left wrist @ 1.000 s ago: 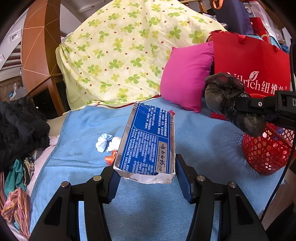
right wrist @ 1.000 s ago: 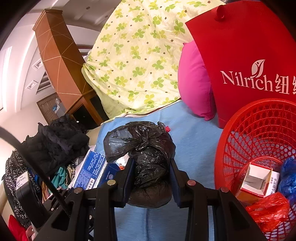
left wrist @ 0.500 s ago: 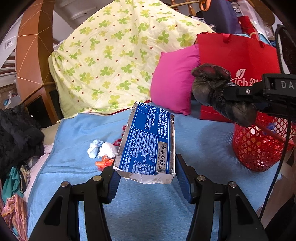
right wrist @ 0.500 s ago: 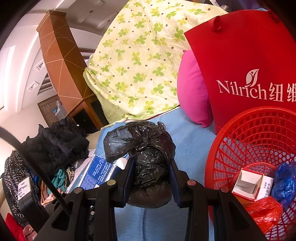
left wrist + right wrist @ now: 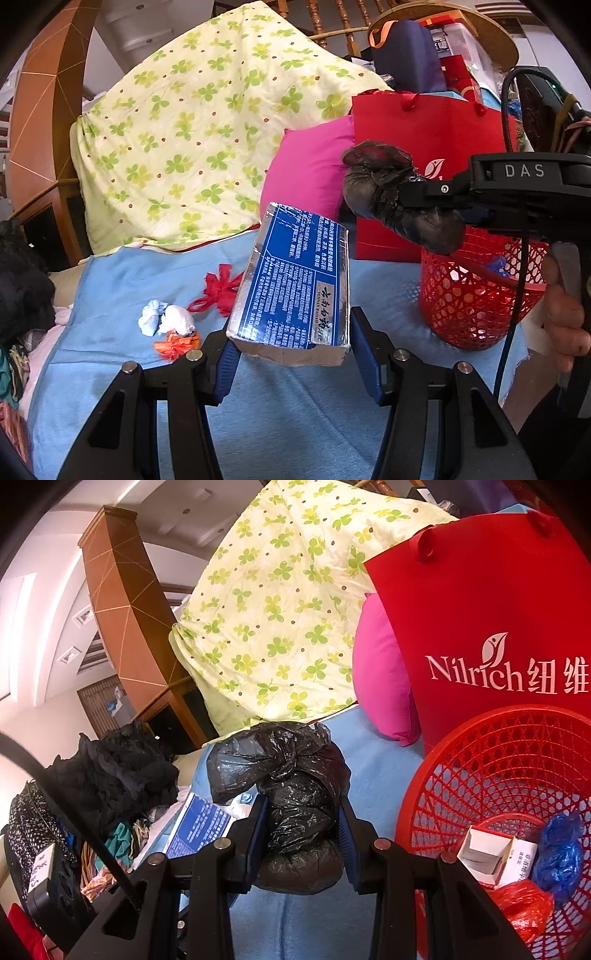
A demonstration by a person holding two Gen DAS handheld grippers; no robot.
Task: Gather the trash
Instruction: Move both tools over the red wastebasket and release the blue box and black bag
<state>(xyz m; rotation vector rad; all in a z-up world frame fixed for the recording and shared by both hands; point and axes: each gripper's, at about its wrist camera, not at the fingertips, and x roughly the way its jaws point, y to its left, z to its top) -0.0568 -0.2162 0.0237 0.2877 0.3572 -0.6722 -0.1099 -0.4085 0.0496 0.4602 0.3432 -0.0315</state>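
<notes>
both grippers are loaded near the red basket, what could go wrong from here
1. The right gripper holds the black bag beside the red basket, not over it; released now, it would likely land on the blue cloth.
2. The blue box in the left gripper is long and may snag the rim.

A light-blue cloth (image 5: 280, 424) covers the surface under both grippers. Ahead and left of the left gripper (image 5: 291, 354) lie two white tissue wads (image 5: 166, 320), an orange wrapper (image 5: 175, 343) touching them, and a red ribbon bow (image 5: 218, 291) just beyond. Ahead to its right stands a red mesh basket (image 5: 476, 306). Farther ahead rest a pink pillow (image 5: 310, 177), a red paper bag (image 5: 424, 125) and a clover-print quilt (image 5: 207, 140).
</notes>
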